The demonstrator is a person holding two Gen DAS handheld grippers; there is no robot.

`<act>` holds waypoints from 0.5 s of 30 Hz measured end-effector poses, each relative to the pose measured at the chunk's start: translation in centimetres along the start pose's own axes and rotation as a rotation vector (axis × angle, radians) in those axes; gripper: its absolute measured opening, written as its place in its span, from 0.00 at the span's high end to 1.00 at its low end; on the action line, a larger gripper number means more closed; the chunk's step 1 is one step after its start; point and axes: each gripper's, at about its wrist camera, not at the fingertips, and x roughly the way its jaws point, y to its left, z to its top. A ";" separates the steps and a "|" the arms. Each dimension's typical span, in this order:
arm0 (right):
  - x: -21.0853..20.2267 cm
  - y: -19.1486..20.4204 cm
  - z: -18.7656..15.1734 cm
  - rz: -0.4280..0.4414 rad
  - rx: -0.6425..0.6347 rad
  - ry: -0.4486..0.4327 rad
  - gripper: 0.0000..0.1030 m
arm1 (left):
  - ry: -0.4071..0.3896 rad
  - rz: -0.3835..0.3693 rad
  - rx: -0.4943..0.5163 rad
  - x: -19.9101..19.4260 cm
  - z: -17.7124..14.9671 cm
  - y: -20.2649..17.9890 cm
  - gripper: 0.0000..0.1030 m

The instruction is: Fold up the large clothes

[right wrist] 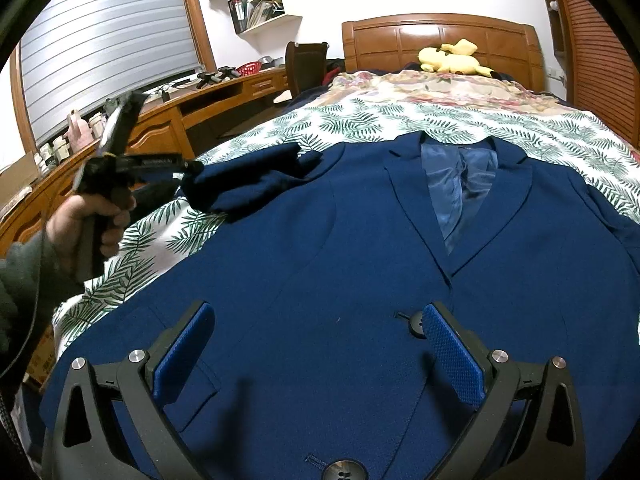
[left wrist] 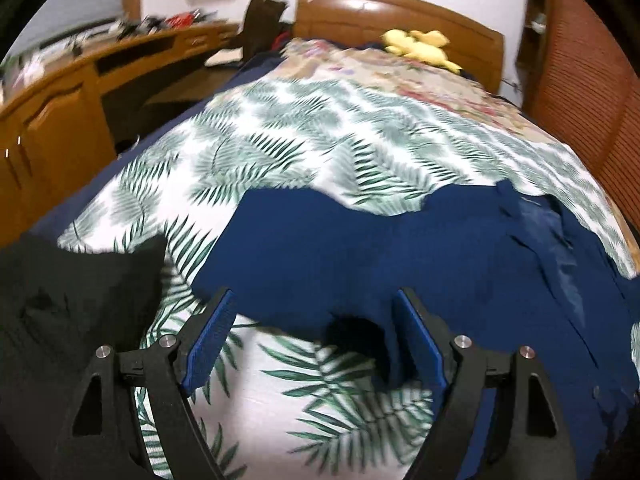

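A navy-blue suit jacket [right wrist: 320, 240] is lying front-up on a white bedspread printed with green palm fronds [right wrist: 380, 120], its collar pointing toward the curved wooden headboard [right wrist: 440, 36] and its lapels lying open on a paler blue lining. The jacket's sleeve [right wrist: 248, 188] on the window side is lying bunched and folded in over the shoulder.

The right gripper [right wrist: 316, 344], black with blue ribbed pads, is hovering low over the jacket's lower front with its jaws spread wide and nothing between them; a dark button [right wrist: 416, 326] is sitting just beside its right-hand pad.

In the right wrist view, a person's hand [right wrist: 92, 220] in a grey-green sleeve is holding the left gripper [left wrist: 316, 336] at the sleeve's end, beside the edge of the bed. From the left wrist view, that gripper's jaws are standing apart, released, over the jacket's edge and the bedspread, with no cloth pinched between the blue pads.

A yellow plush toy [right wrist: 452, 58] is resting against the headboard, and a wooden desk [right wrist: 168, 120] is running along the wall below a shuttered window [right wrist: 108, 40].
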 end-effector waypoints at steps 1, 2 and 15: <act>0.0 0.0 0.0 0.001 0.000 0.001 0.00 | 0.005 -0.002 -0.017 0.4 -0.2 0.5 0.27; 0.1 0.0 0.0 0.001 0.000 0.002 0.00 | 0.017 -0.003 -0.039 0.9 -0.3 1.1 0.31; 0.2 0.0 0.0 0.001 -0.003 0.005 0.00 | 0.094 0.050 -0.114 5.0 -0.2 2.9 0.50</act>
